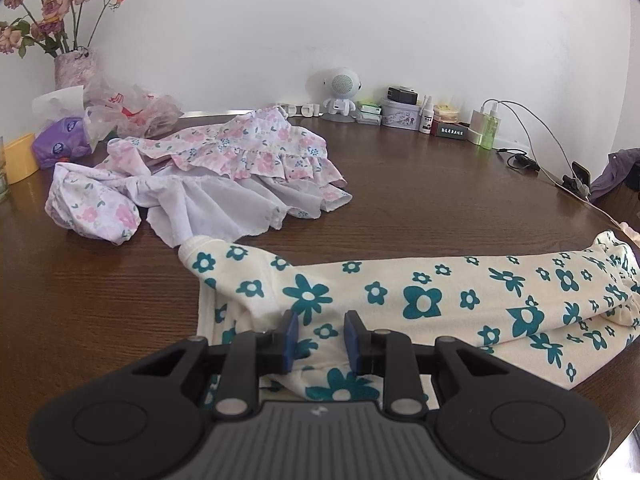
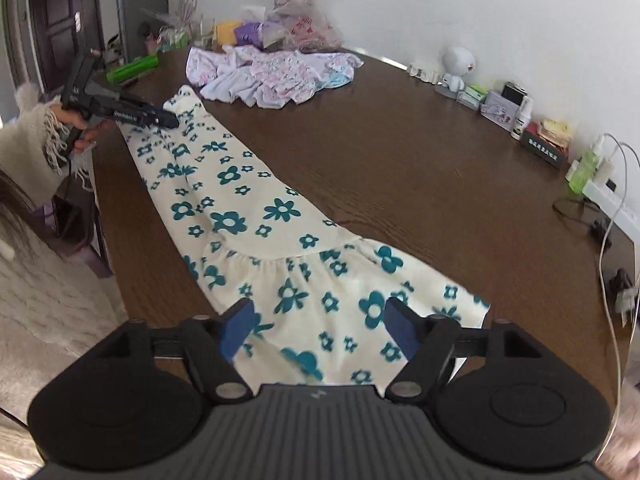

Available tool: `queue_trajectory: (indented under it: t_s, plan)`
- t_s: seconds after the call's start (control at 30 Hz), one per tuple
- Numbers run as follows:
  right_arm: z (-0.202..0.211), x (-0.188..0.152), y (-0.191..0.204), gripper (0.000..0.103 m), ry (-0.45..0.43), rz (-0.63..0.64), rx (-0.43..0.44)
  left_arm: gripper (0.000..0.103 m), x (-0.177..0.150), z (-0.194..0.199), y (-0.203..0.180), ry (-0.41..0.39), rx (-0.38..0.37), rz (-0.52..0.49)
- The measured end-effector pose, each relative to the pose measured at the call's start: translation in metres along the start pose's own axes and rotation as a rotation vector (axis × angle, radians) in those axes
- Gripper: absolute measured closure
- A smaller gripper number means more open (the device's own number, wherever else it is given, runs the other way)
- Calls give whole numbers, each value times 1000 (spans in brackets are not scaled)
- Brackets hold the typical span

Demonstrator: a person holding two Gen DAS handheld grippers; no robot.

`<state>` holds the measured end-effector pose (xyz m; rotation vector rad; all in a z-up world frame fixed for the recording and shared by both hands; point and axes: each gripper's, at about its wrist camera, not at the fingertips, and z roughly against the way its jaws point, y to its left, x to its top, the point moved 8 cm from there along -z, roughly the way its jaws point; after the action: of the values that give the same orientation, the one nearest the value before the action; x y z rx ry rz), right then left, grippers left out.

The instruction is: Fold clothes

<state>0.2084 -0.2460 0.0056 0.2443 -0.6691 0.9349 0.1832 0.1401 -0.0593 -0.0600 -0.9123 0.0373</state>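
A cream dress with teal flowers lies in a long folded strip along the near edge of the brown table. My left gripper is shut on a bunched fold of fabric at the dress's narrow end, with cloth filling the gap between its blue pads. In the right wrist view the same gripper pinches the far end of the dress, held by a hand in a cream sleeve. My right gripper hovers open just above the wide ruffled hem, its pads apart and off the cloth.
A crumpled pile of pink floral clothes lies further back on the table. A vase of flowers, tissues and plastic bags stand at the back left. A white robot toy, boxes, bottles and a power strip with cables line the wall.
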Motion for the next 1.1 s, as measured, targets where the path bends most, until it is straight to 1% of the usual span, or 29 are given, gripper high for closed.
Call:
queue_trajectory:
  t_s: [0.17, 0.2, 0.23, 0.3, 0.33, 0.37, 0.4, 0.43, 0.47, 0.5, 0.53, 0.57, 0.67, 0.7, 0.8, 0.87, 0.9, 0.97, 1.0, 1.03, 1.1]
  plan:
    - [-51, 31, -19, 12, 150, 163, 32, 79, 1, 0, -1, 4, 4, -3]
    - [-59, 33, -22, 9, 176, 176, 49, 79, 1, 0, -1, 6, 6, -1]
    - [-66, 32, -25, 8, 204, 181, 65, 79, 1, 0, -1, 7, 9, -2]
    - [-79, 25, -32, 8, 270, 178, 97, 79, 1, -1, -1, 6, 16, 1]
    - [-83, 19, -33, 17, 296, 168, 117, 79, 0, -1, -1, 3, 19, 6]
    - [-85, 13, -34, 21, 313, 157, 136, 79, 0, -1, -1, -1, 22, 11]
    - [-81, 10, -34, 28, 301, 144, 148, 78, -1, -1, -1, -5, 25, 14]
    - [-78, 8, -34, 46, 290, 137, 154, 79, -1, 0, -2, -8, 28, 17]
    - [-74, 5, -33, 56, 286, 151, 139, 79, -1, 0, -2, -11, 31, 20]
    - [-70, 2, -32, 69, 282, 165, 125, 79, -1, 0, -2, -12, 33, 21]
    - [-66, -1, -31, 79, 279, 178, 110, 78, -1, 0, -2, -14, 35, 21]
    - [-62, -5, -30, 81, 276, 191, 97, 78, -1, 0, -2, -15, 36, 21]
    - [-53, -15, -31, 95, 289, 200, 61, 78, -1, 0, -2, -16, 35, 27]
    - [-52, -19, -35, 96, 300, 199, 43, 78, -1, 1, -2, -17, 35, 22]
    - [-45, -25, -41, 96, 307, 138, 35, 78, -2, 1, -2, -22, 34, 19]
    - [-37, -27, -42, 94, 317, 116, 23, 78, -2, 1, -2, -24, 34, 16]
    - [-30, -27, -43, 92, 306, 103, 16, 78, -2, 1, -2, -24, 34, 14]
    - [-17, -21, -40, 74, 265, 76, 14, 78, -2, 1, -3, -23, 34, 10]
    - [-11, -16, -34, 45, 239, 72, 24, 79, -2, 1, -3, -24, 34, 9]
    - [-5, -11, -27, 20, 210, 75, 37, 79, -2, 1, -3, -24, 33, 9]
    - [1, -2, -6, 7, 155, 128, 80, 79, -2, 1, -3, -23, 32, 9]
